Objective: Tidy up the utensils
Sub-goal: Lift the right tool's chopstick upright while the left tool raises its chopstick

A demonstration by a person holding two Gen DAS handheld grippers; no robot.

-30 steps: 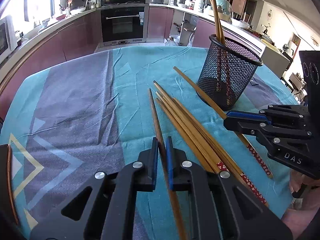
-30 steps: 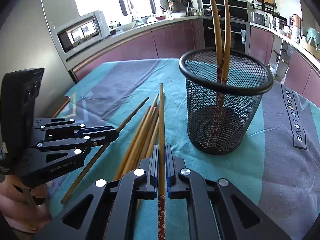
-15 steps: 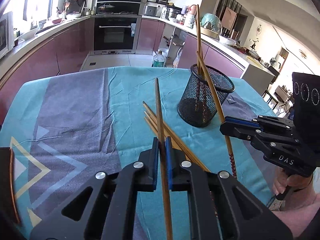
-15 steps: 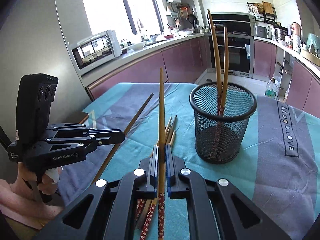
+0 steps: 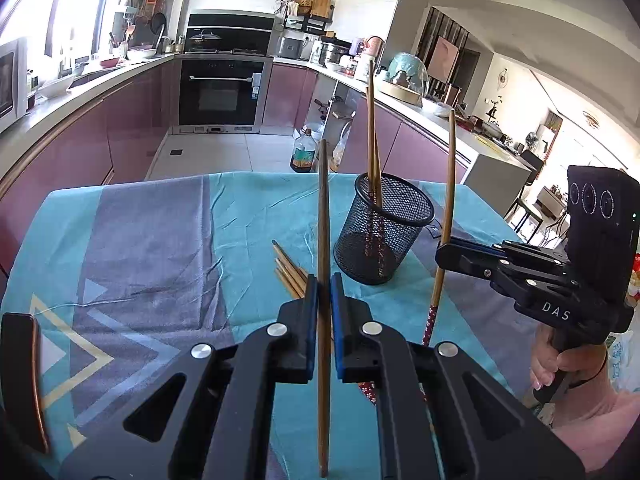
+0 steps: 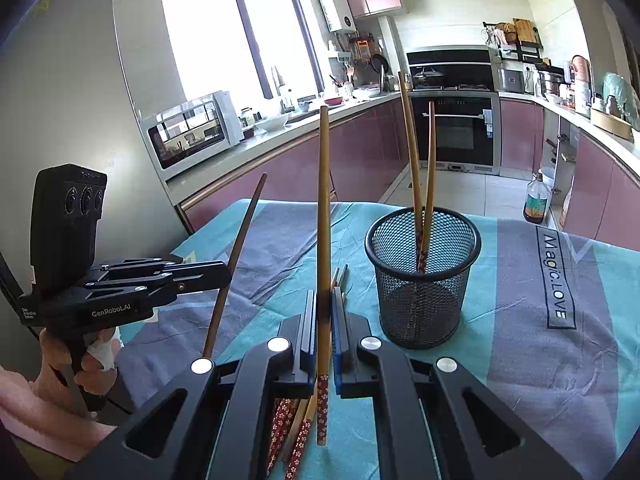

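Chopsticks, one clenched upright in each gripper, left (image 5: pixel 323 300) and right (image 6: pixel 324 312), have lifted off the surface (image 5: pixel 160 240), ready for the mesh cup (image 5: pixel 384 228) at far right.

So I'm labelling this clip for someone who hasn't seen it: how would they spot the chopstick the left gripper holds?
Start at the black mesh cup on the teal tablecloth. Just left of it the left gripper pinches a chopstick pointing up. It is plain dark brown, while the right gripper holds a paler chopstick with a red flowered end.
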